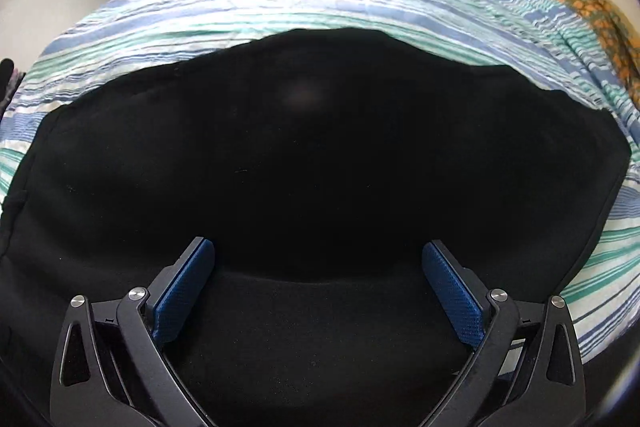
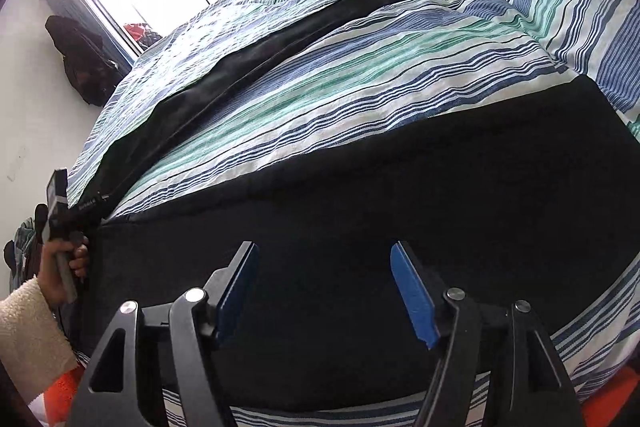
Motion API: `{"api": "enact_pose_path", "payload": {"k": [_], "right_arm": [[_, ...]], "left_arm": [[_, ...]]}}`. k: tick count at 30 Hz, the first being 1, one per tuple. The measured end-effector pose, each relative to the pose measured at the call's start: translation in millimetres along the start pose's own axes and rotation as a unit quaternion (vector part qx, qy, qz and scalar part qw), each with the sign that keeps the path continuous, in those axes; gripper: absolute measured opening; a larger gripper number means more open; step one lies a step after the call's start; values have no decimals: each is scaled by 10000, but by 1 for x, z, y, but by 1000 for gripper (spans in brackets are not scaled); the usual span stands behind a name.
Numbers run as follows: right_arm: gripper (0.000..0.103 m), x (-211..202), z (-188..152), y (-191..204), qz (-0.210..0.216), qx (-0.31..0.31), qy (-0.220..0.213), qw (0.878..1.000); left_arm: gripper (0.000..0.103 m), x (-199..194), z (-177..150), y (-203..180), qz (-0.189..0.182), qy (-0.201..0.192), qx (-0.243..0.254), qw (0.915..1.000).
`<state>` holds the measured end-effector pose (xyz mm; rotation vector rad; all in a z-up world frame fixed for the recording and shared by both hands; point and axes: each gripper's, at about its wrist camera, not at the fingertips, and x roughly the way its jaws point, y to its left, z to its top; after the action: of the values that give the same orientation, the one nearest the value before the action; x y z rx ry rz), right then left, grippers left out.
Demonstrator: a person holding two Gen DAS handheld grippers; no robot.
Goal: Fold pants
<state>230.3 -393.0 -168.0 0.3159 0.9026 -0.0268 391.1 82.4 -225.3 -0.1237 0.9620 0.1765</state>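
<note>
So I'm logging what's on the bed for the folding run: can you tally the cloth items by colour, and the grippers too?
Black pants: 1
Striped blue, green and white bedspread: 1
Orange patterned blanket: 1
Grippers, both open: 2, left gripper and right gripper
Total: 5

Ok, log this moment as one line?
left gripper: open, over black pants | right gripper: open, over pants | striped bedspread | fold pending
</note>
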Motion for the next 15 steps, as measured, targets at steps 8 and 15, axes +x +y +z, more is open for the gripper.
{"api": "enact_pose_path", "payload": {"k": [8, 15], "right_arm": [[68, 72, 141, 0, 1322, 606, -91, 9893], [67, 179, 250, -76, 1374, 2242, -258, 9645]], "left_arm": [[102, 2, -10, -3, 38, -309, 20, 9995], [102, 0, -16, 0, 6, -382, 4, 9993]]}}
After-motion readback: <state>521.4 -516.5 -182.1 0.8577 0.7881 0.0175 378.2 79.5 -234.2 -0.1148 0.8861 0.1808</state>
